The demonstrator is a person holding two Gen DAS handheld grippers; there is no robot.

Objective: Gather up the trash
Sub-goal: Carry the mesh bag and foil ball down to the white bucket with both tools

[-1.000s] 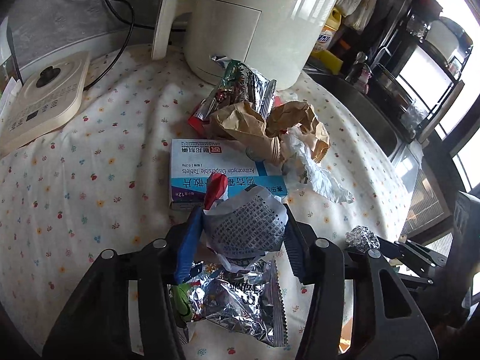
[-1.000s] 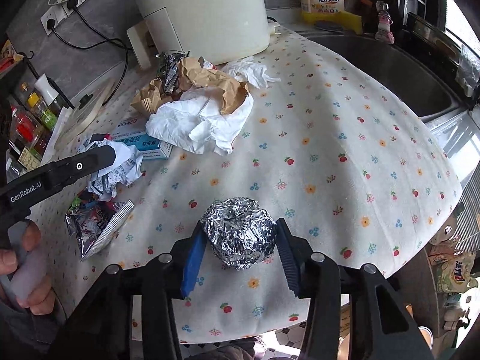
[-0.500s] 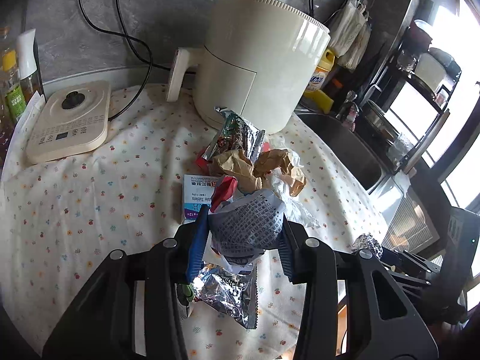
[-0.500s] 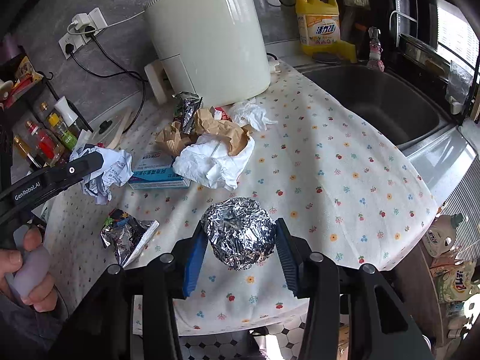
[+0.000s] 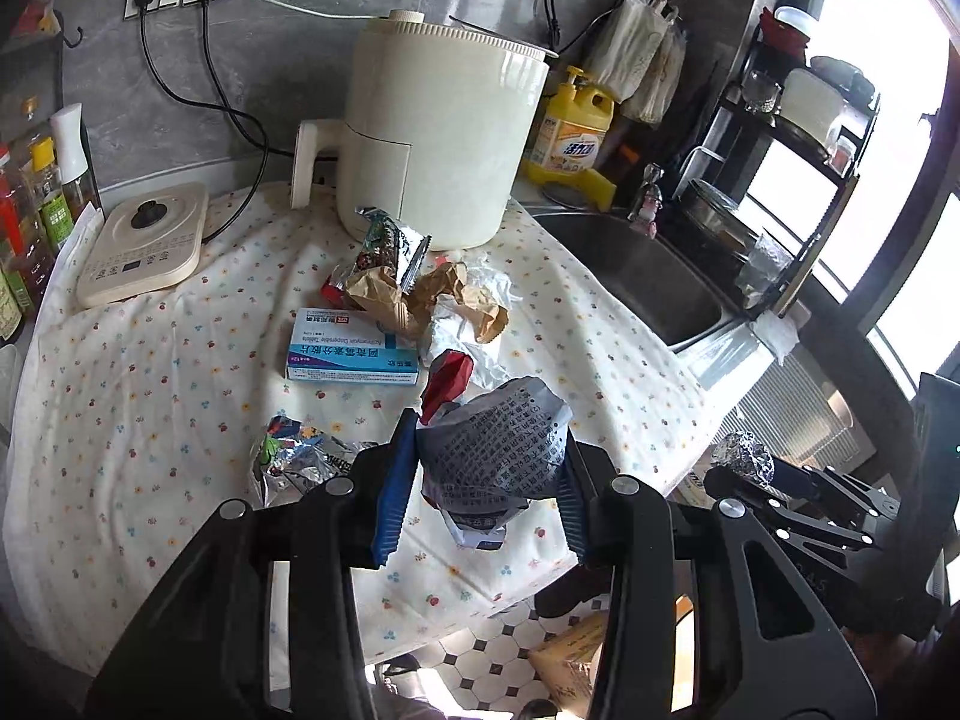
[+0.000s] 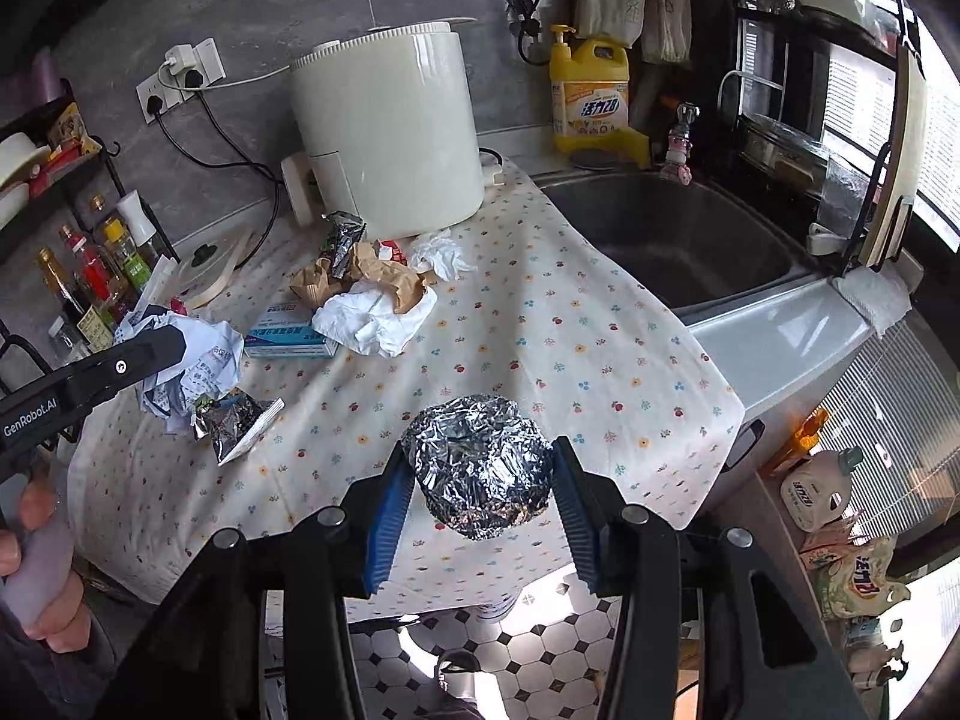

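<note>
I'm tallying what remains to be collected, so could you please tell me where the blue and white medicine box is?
In the left wrist view the medicine box lies flat mid-table on the floral cloth, against the crumpled brown paper.

Snack wrapper [image 5: 300, 459] partly behind left tool [image 5: 486, 474].

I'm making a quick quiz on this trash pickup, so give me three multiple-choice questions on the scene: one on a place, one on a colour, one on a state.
1. Where does the medicine box lie?
A. in the sink
B. on the flowered cloth, by the brown paper
C. on top of the cream appliance

2. What colour is the detergent bottle behind the sink?
A. yellow
B. green
C. red

3. What is in the right claw?
A. nothing
B. a white tissue
C. a foil ball

Answers: 1 B, the box lies flat on the cloth beside the paper pile. 2 A, its body is yellow. 3 C, both pads press the foil.
</note>
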